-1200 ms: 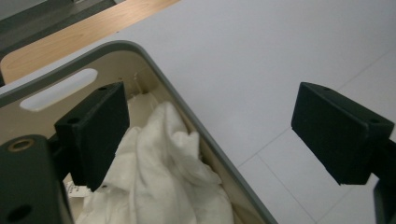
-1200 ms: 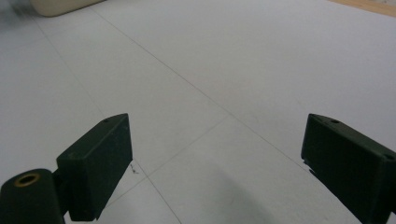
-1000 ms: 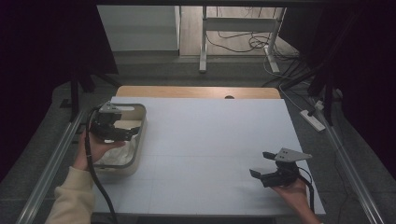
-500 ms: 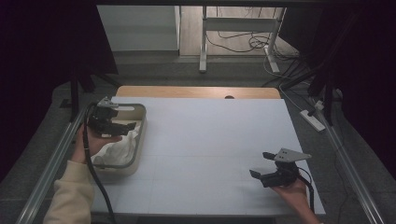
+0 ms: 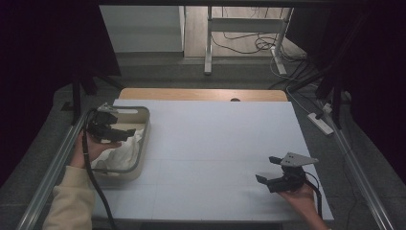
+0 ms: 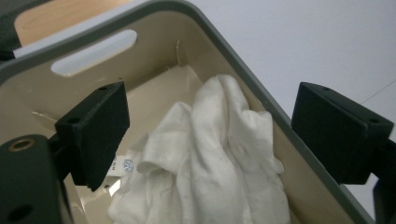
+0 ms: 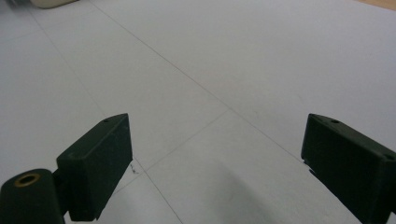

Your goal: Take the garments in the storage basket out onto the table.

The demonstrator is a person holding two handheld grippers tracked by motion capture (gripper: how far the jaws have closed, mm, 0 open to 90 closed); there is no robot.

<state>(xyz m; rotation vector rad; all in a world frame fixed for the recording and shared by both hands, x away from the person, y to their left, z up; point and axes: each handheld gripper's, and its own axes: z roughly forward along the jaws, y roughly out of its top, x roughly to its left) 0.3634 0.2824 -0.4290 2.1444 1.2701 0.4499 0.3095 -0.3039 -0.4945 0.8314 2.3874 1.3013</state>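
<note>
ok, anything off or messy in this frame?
Nothing damaged or spilled. The white cloth lies crumpled in the beige bin, all inside its walls. Left gripper hovers open above it; right gripper sits open over bare table.

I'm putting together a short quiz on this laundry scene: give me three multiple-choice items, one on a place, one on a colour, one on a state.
1. Where does the white cloth lie?
A. inside the tub
B. on the bare table
C. on the floor

2. What colour is the inside of the tub?
A. red
B. beige
C. blue

3. How do the left tongs stand?
A. shut on the cloth
B. shut on the tub's rim
C. open above the cloth

Answers:
1. A, since the left gripper view shows the cloth heaped between the tub's walls.
2. B, since its walls and floor are beige under a grey rim.
3. C, since the two black jaws stand wide apart with the cloth beyond them and nothing between them.
</note>
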